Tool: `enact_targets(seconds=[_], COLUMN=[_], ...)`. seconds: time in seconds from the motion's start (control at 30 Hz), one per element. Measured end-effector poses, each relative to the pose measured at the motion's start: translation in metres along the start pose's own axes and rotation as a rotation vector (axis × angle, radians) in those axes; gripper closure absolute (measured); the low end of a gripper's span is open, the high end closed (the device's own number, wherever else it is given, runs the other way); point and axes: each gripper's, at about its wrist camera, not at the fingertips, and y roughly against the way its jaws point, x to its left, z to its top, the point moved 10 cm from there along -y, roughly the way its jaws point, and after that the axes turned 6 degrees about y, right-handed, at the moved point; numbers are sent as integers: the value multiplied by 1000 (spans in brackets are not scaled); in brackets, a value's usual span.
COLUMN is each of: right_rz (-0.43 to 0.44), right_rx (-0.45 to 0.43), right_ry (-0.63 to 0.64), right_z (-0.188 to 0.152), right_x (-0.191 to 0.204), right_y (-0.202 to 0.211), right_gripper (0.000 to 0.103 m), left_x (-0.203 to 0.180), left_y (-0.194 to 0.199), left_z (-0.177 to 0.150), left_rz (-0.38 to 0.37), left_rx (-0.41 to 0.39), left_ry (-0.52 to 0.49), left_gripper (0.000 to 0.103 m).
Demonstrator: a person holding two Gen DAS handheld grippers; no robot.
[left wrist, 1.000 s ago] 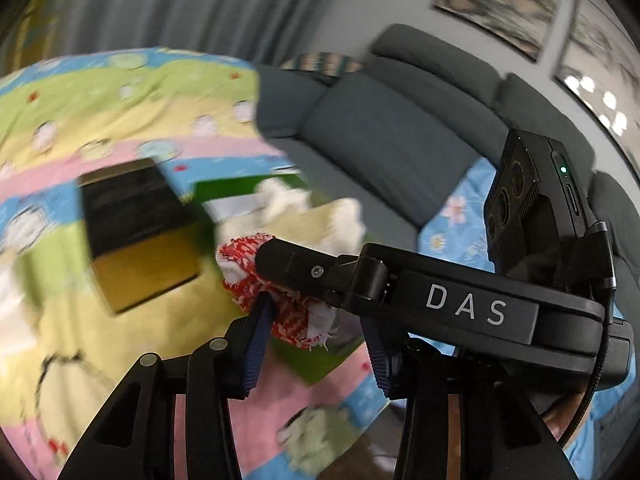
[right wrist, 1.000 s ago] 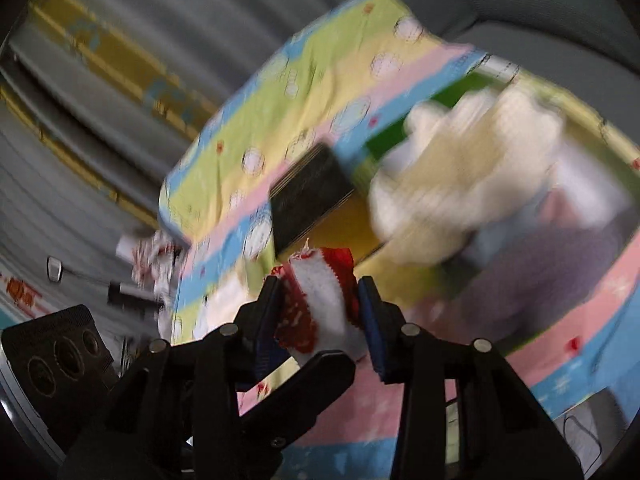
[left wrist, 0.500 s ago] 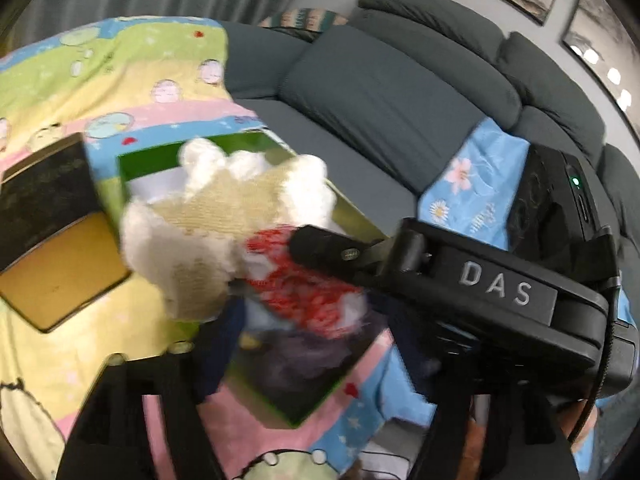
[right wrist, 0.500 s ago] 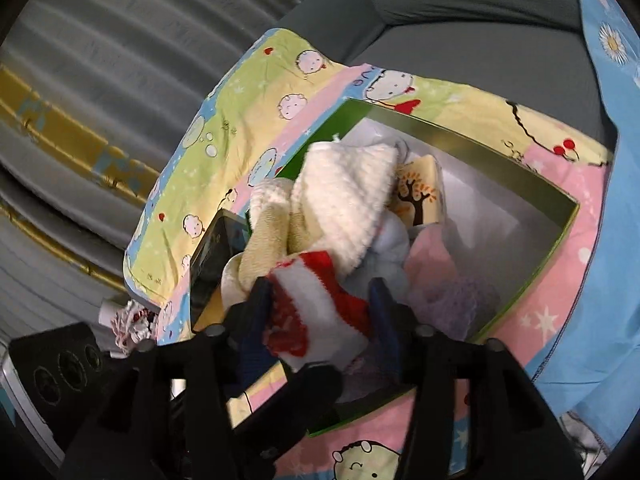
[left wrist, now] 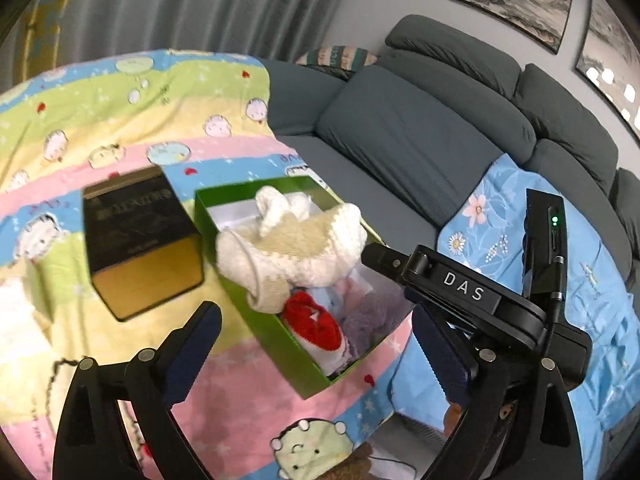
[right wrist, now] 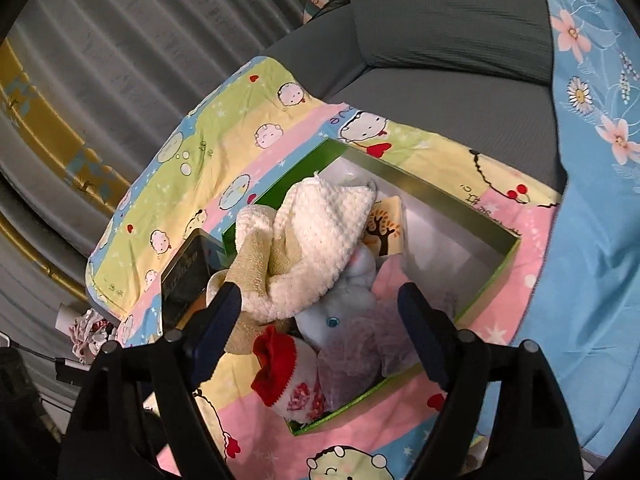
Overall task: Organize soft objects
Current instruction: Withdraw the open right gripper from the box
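At the bottom of the left wrist view, the left gripper [left wrist: 316, 344] is standing with its jaws wide apart and nothing between them; they have just been opening. In the right wrist view the right gripper [right wrist: 320, 320] is likewise spread, its jaws having just been opening too, and the soft things showing between its blue fingers [right wrist: 222, 320] are lying in the box beyond, not pinched.

Just past the fingertips, the red and white sock [right wrist: 290, 376] is resting at the near corner of the green box [right wrist: 496, 268], its red cuff sitting about level with the rim. Behind it a pale blue plush [right wrist: 340, 308] and a lilac fluffy piece [right wrist: 372, 344] are filling the near half, and a cream knitted item [right wrist: 316, 240] is piled on top, hanging over the left wall towards the black and gold box [left wrist: 136, 248] standing beside it.

The release looks done, so the step to do well is the withdrawal: both grippers should be lifting straight back with jaws kept wide, so no loop of knit snags a pad and drags out. The cream piece probably needs tucking inward afterwards, though how far it overhangs is hard to judge through the fisheye bend. Farther off, the cartoon-print blanket [left wrist: 152, 120] is covering the seat of the grey sofa [left wrist: 420, 136].
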Motion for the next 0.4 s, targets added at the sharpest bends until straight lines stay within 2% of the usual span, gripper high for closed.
enact_targets(seconds=[0.13, 0.27, 0.4], right_rz=[-18, -49, -92], right_rx=[-22, -70, -113], right_ry=[17, 52, 78], right_z=[0, 2, 3], right_x=[5, 12, 15], right_y=[13, 31, 46], right_gripper=[22, 14, 12], left_x=[1, -1, 0], left_y=[14, 26, 31], left_z=[4, 6, 5], left_rz=[15, 17, 32], left_rx=[-27, -45, -52], left_ry=[-1, -18, -31], left_gripper=[7, 7, 7])
